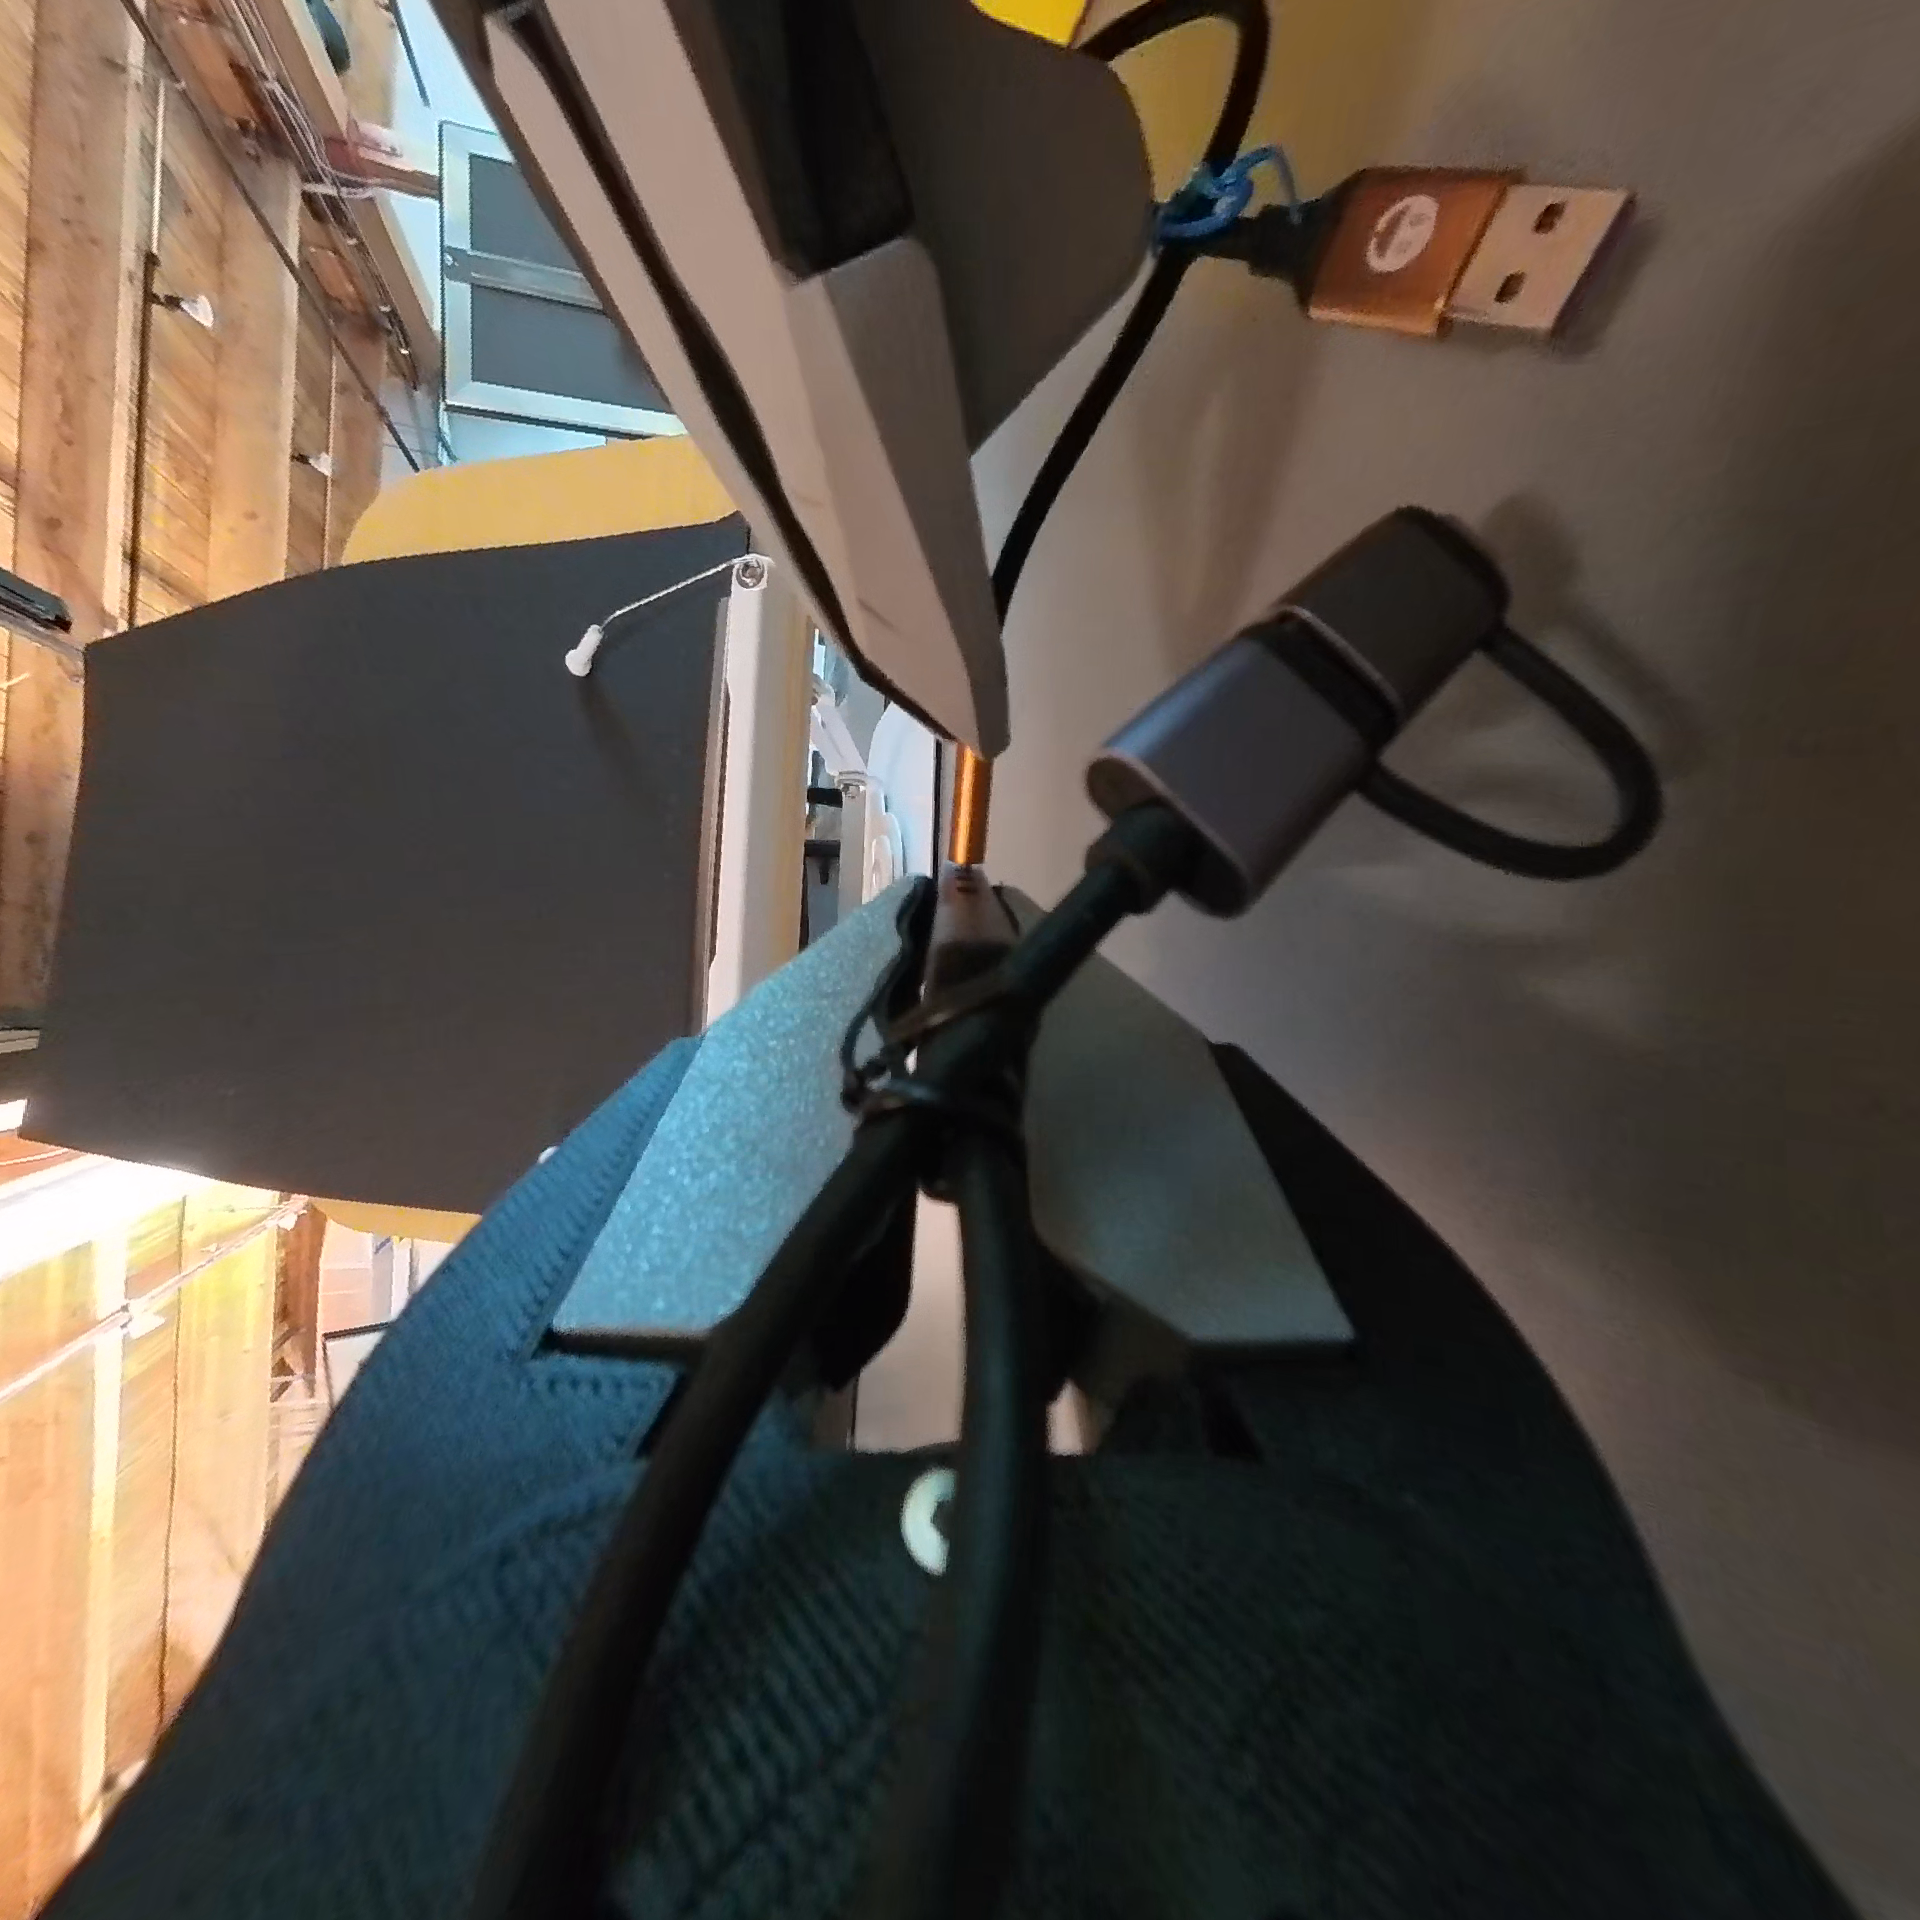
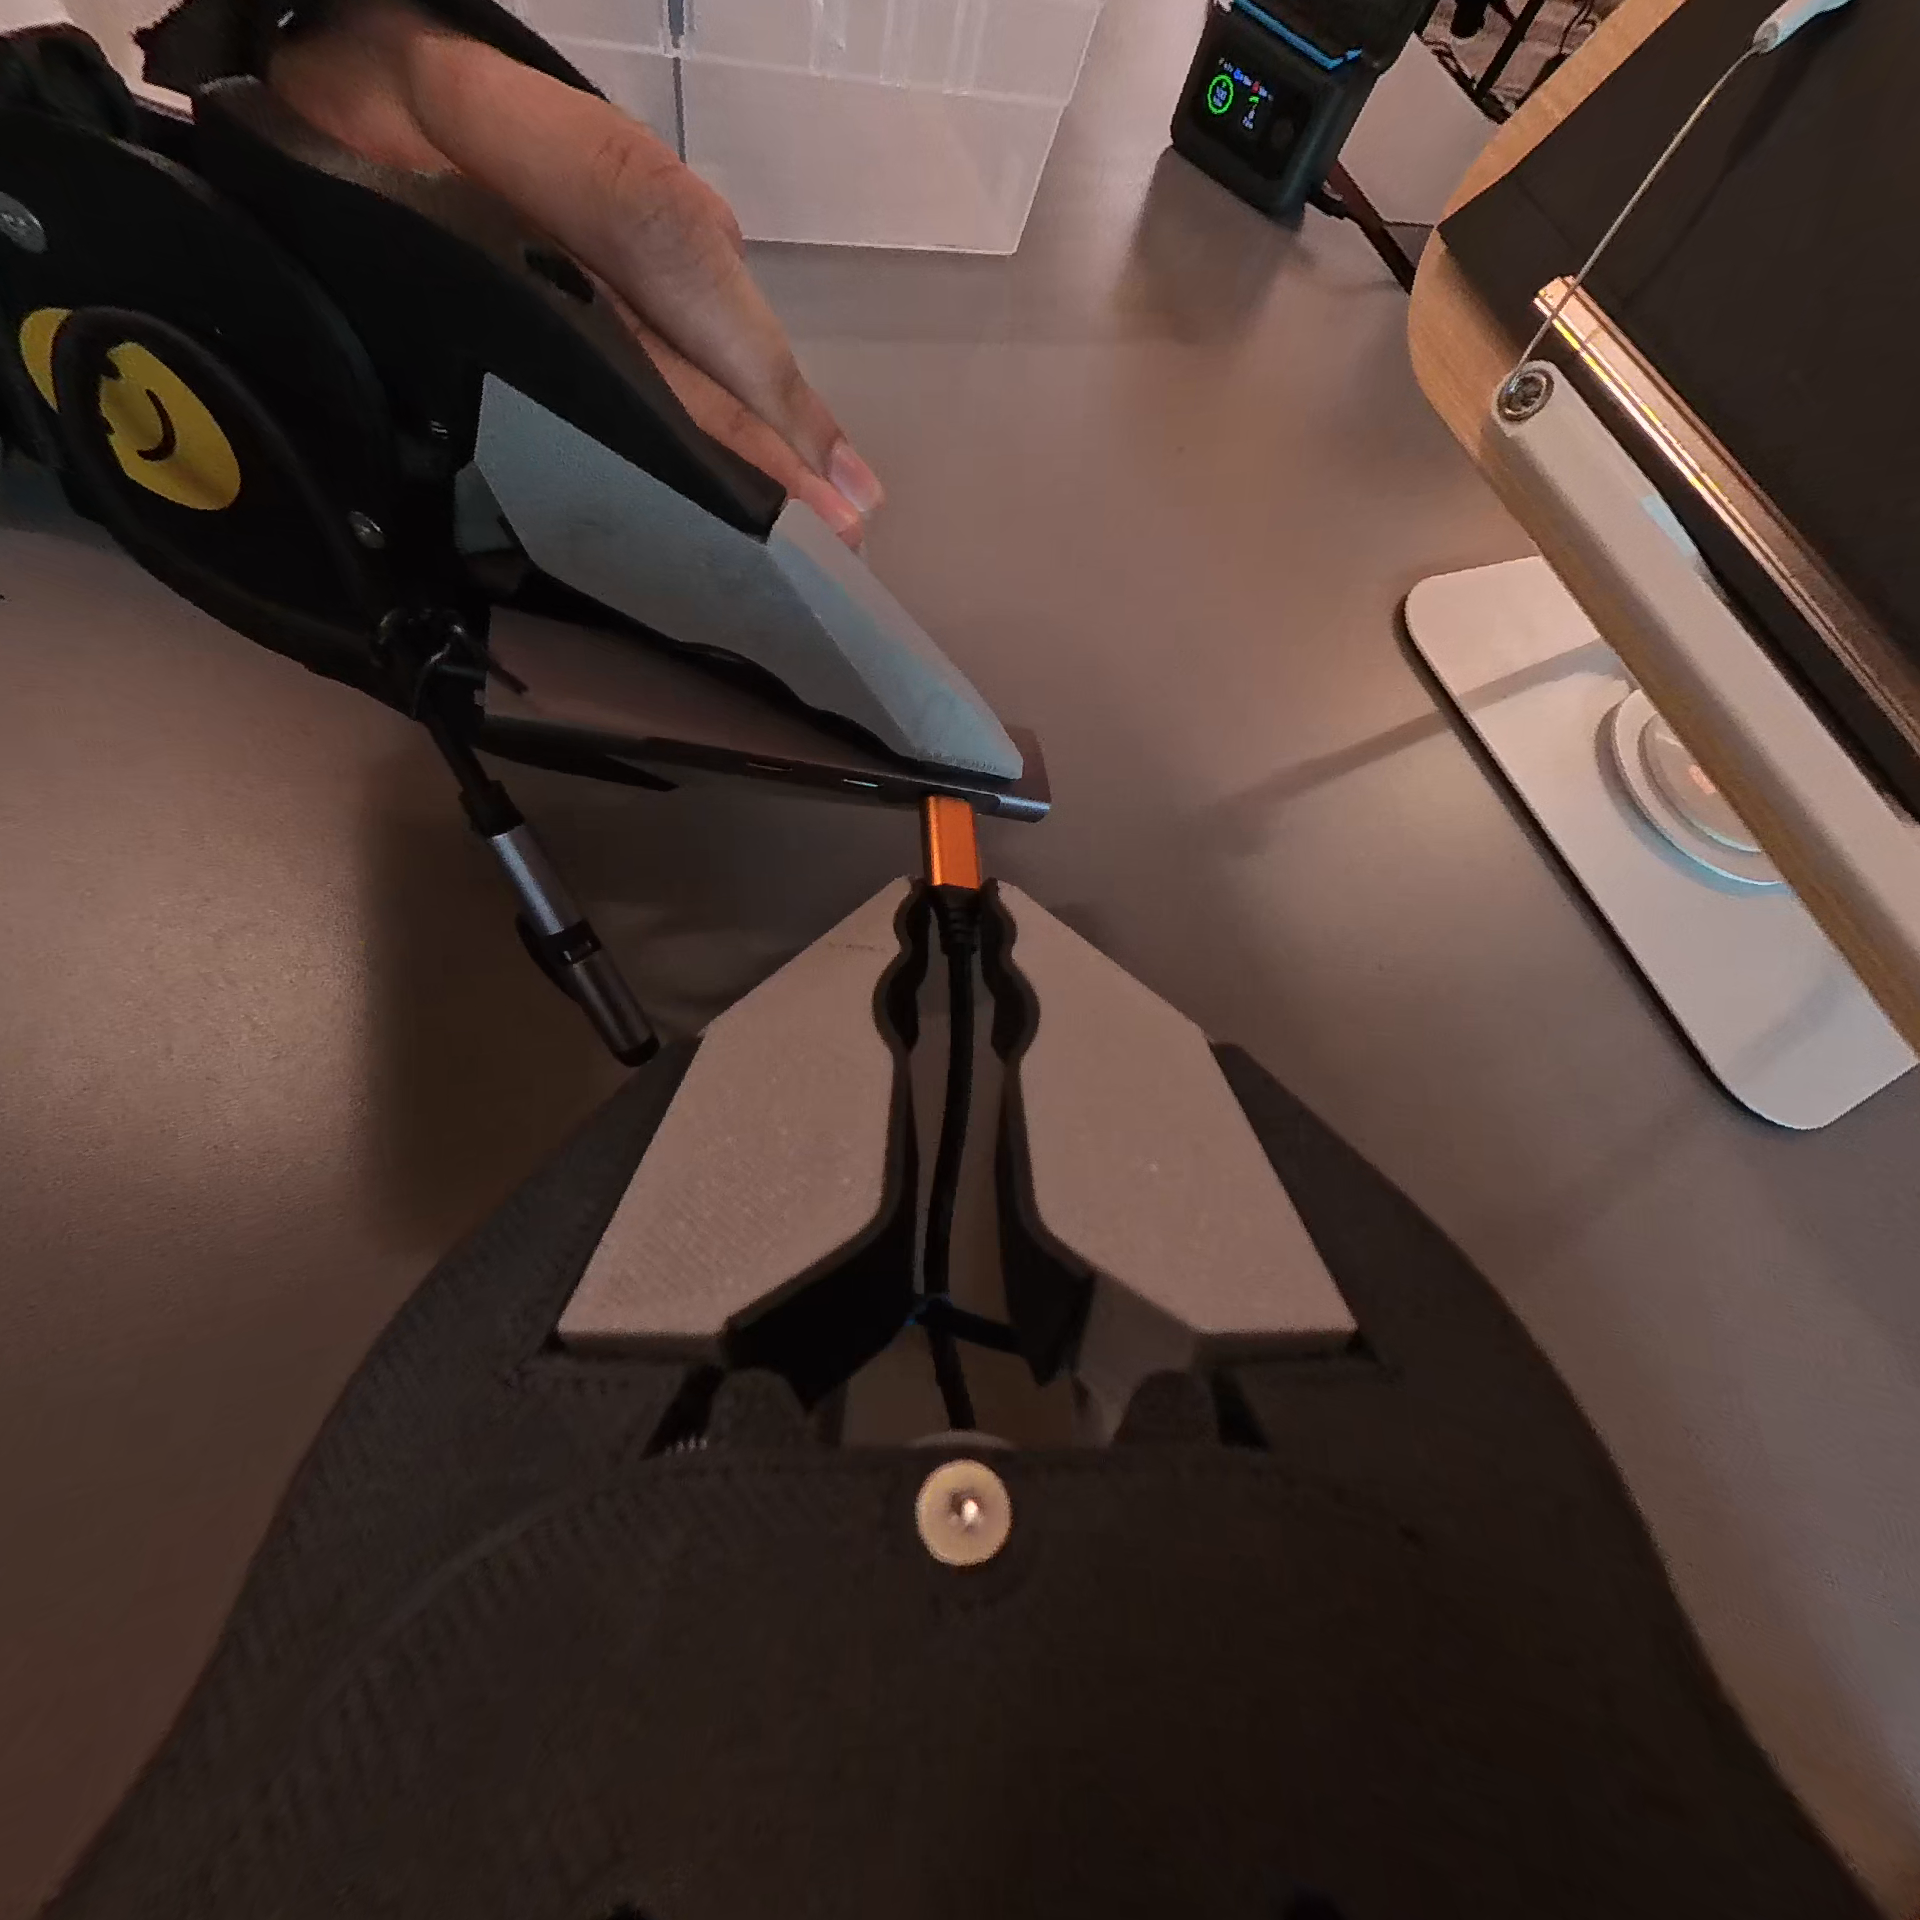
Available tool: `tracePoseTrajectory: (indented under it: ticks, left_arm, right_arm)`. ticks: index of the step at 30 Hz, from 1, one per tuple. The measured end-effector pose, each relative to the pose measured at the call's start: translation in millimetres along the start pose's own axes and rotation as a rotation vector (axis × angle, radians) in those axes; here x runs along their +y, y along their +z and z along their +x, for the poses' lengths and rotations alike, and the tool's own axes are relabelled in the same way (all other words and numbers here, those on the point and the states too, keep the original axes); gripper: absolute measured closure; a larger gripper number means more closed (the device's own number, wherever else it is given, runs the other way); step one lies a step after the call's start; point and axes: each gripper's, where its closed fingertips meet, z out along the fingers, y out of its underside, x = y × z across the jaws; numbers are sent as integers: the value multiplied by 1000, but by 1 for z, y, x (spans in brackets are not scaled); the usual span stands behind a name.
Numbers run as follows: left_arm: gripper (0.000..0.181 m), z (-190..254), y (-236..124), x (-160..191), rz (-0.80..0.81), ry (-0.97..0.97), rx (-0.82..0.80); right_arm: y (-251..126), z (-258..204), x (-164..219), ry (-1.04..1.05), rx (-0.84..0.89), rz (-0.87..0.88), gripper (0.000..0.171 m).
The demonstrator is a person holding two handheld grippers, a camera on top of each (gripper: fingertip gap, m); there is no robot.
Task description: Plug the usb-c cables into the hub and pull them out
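Grey table (image 2: 1195, 499): one hub (image 2: 727, 764), two hand-held grippers.

In front of the right tongs (image 2: 951, 883) there is almost no room: the orange plug (image 2: 951, 844) meets the edge of the hub (image 2: 769, 774), which the left tongs (image 2: 966, 753) and a hand (image 2: 644, 260) cover from above. Bare bench (image 2: 1195, 582) lies open beyond the hub. To the right stands a monitor base (image 2: 1621, 821); farther back, a clear box (image 2: 862, 114) and a small screened device (image 2: 1262, 109). Left of the hub, a grey adapter (image 2: 566, 935) dangles near the bench.
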Motion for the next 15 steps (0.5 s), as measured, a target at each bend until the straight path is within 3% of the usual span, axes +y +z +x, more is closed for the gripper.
tracePoseTrajectory:
  ticks: [15]
  left_arm:
    - [174, 0, 2, 3, -4, -15, 8]
  right_arm:
    - [3, 4, 0, 42, 1, 23, 165]
